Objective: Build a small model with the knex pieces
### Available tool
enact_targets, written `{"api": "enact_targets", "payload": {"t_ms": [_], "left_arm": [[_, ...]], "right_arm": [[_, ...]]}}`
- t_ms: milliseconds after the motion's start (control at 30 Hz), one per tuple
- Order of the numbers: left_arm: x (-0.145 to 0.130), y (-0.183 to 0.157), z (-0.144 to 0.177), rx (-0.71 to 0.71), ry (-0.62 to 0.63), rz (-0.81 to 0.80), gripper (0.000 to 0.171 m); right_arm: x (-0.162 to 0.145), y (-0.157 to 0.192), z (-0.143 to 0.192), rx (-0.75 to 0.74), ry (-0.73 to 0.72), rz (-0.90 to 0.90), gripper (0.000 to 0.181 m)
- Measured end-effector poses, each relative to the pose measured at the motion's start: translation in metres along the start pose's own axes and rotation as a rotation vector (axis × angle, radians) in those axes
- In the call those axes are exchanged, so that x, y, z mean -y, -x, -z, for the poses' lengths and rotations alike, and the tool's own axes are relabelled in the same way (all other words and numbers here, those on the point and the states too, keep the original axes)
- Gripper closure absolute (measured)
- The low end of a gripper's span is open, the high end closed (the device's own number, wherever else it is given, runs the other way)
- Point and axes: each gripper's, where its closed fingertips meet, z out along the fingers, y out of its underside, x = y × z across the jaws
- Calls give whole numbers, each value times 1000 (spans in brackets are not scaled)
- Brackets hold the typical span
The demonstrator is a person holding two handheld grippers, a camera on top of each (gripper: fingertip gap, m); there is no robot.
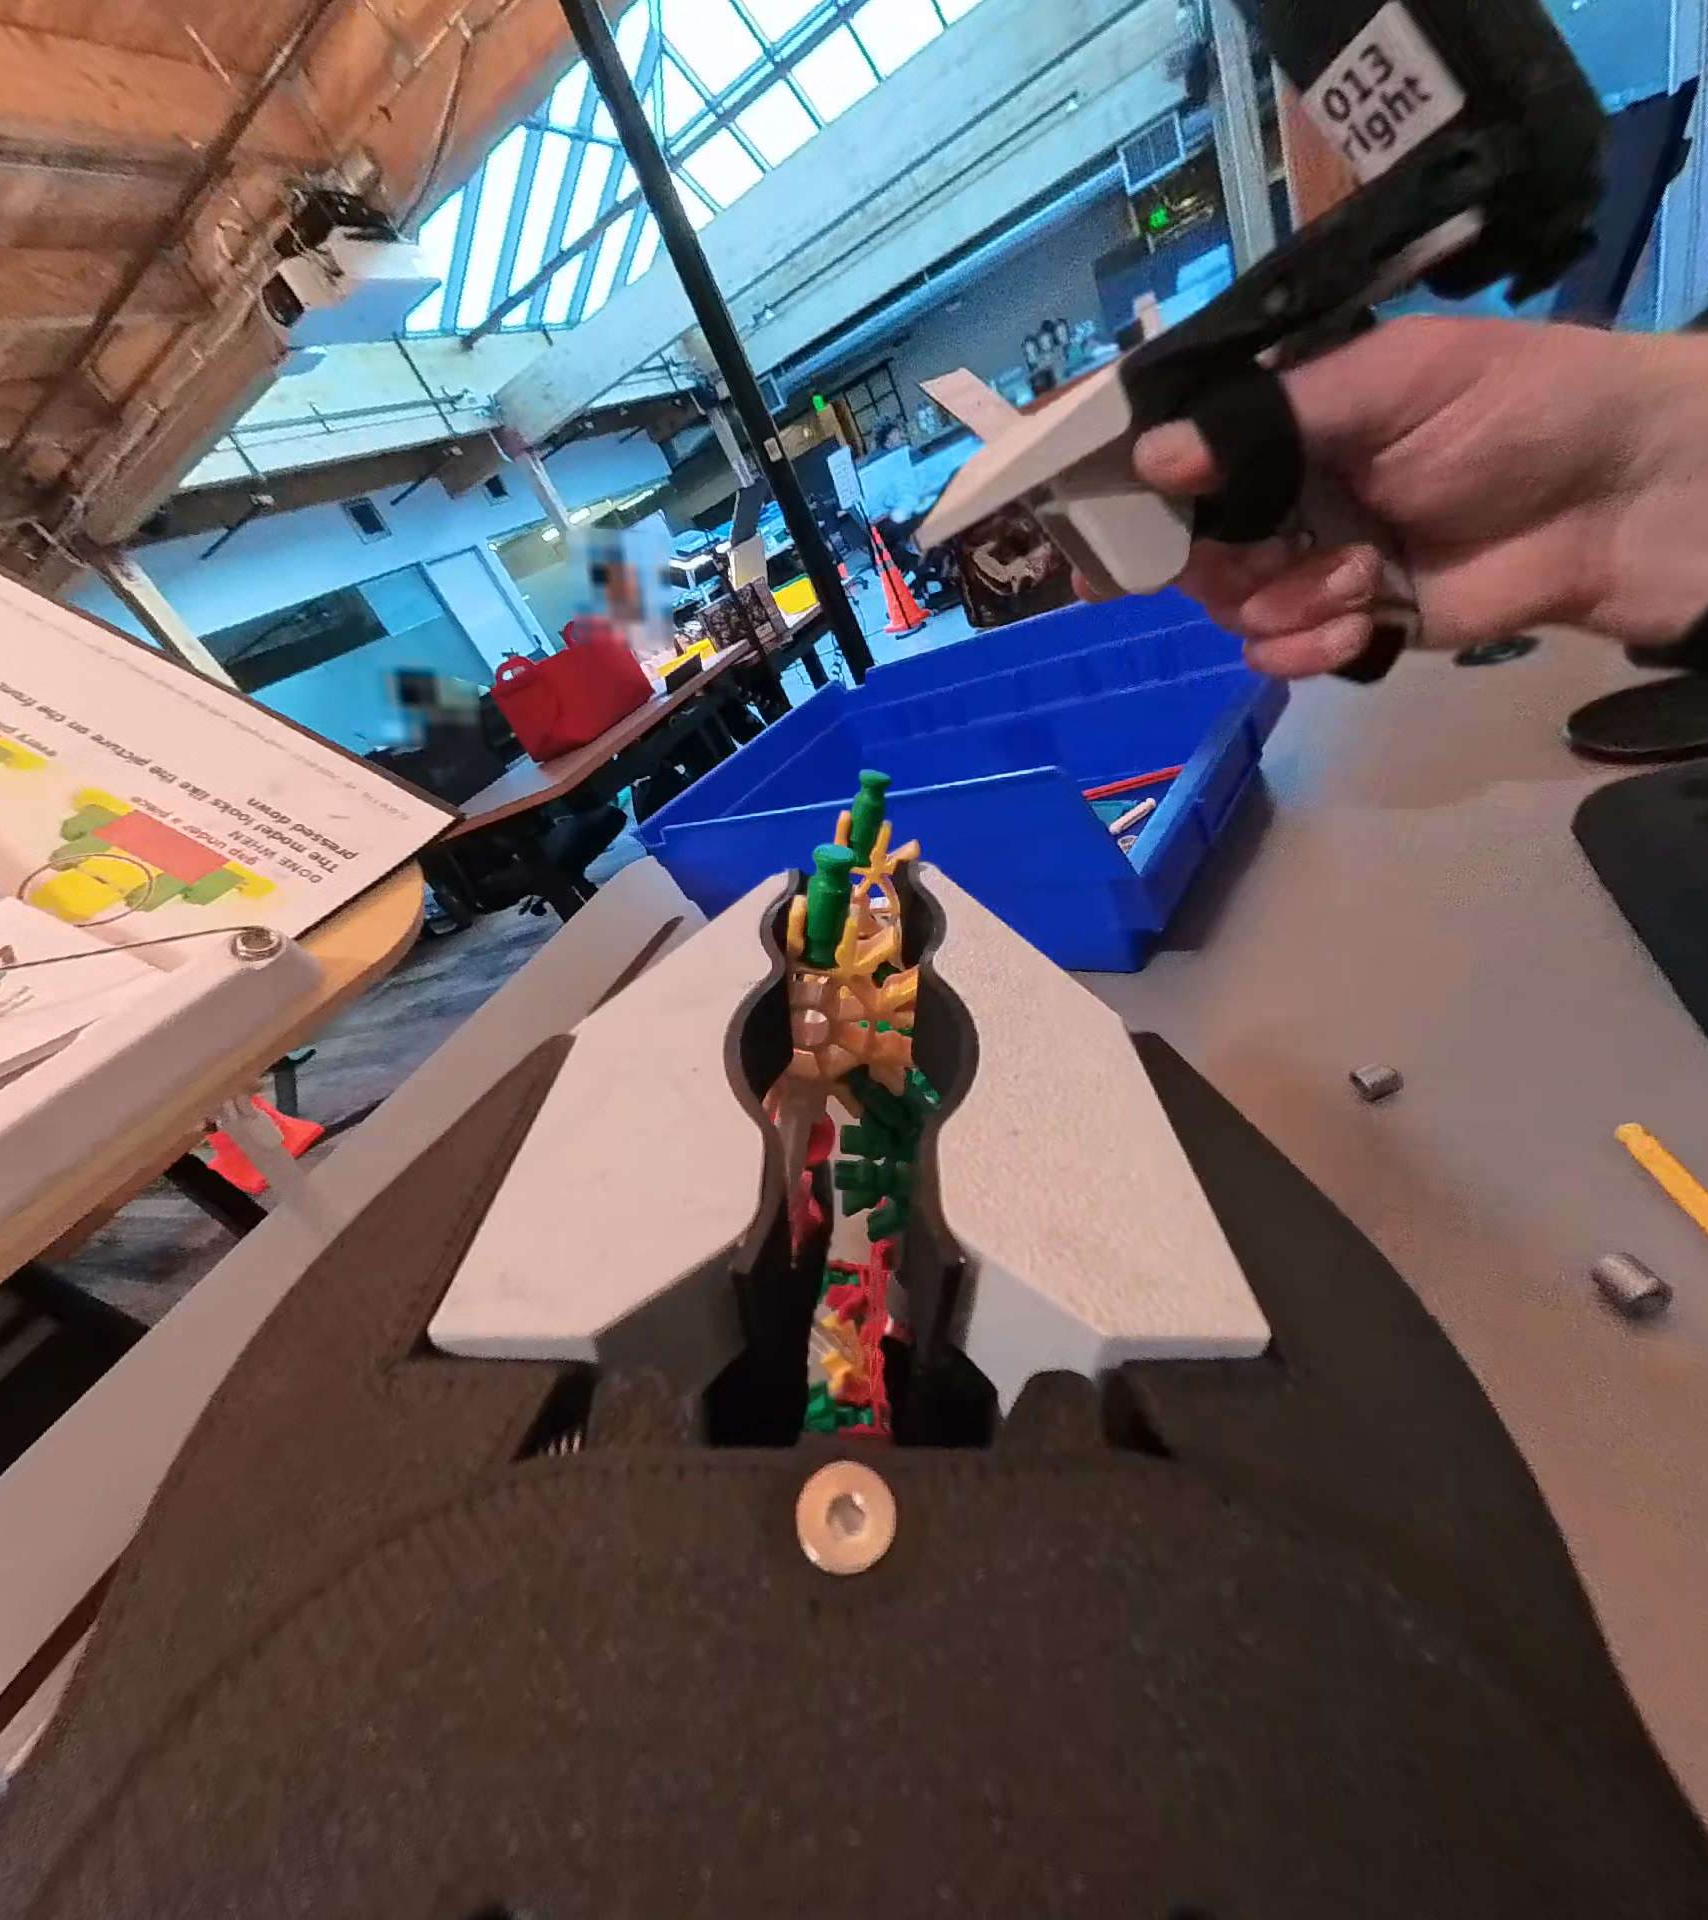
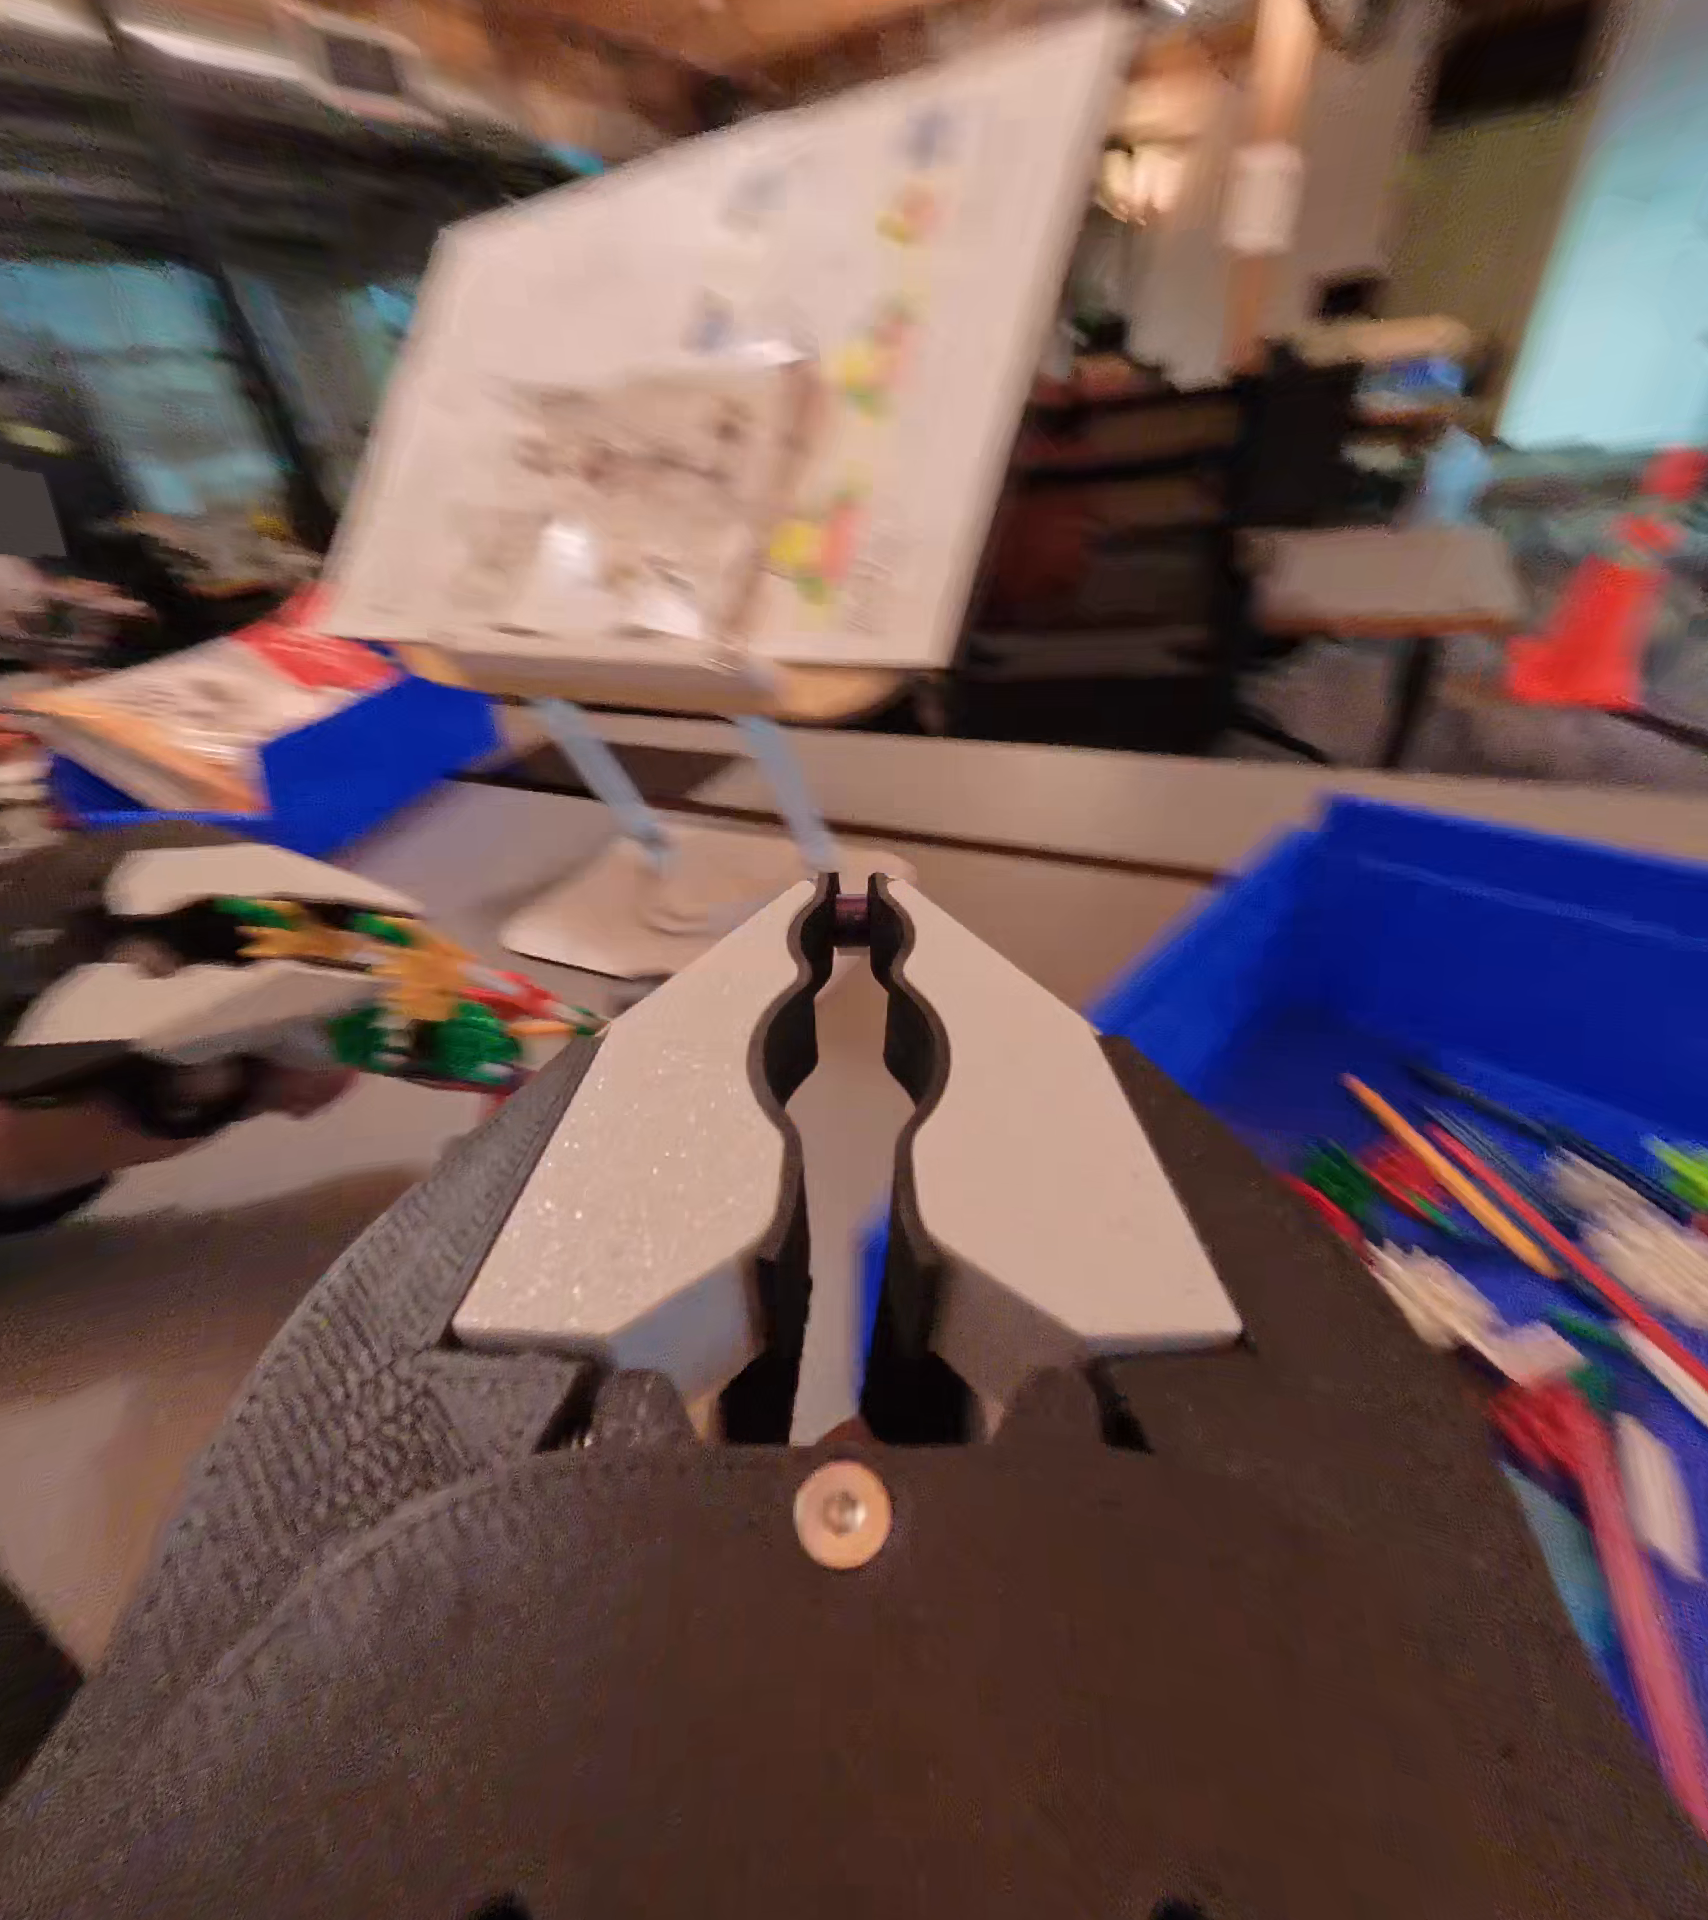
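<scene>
1. We saw the left gripper [image 1: 855,914] with fingers clamped on a rod-and-connector model [image 1: 855,1039], held above the tabletop [image 1: 1349,987] near the blue bin [image 1: 985,831].
2. The right gripper [image 2: 852,899] pinched a small dark piece [image 2: 852,920] at its fingertips.
3. Risk, as we judged: that tiny piece could slip out; a squeeze might pop the model's joints.

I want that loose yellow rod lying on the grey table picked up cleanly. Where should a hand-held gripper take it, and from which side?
Probably near the middle of the yellow rod, from straight above, fingers set across its width. It is thin, straight and lies flat on the grey table, so only its long sides offer a pinch.
</scene>
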Motion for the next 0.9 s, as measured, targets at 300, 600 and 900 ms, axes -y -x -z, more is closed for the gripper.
{"api": "enact_targets", "payload": {"t_ms": [300,600,900], "left_arm": [[-2,-10,-4,-15,32,-81,156],[-12,-19,-12,52,147,-285,157],[-23,-23,-16,127,219,-419,157]], "right_arm": [[-57,-85,21,-375,367,169,123],[-37,143,-13,242,234,403,156],[-64,156,-34,225,283,288,172]]}}
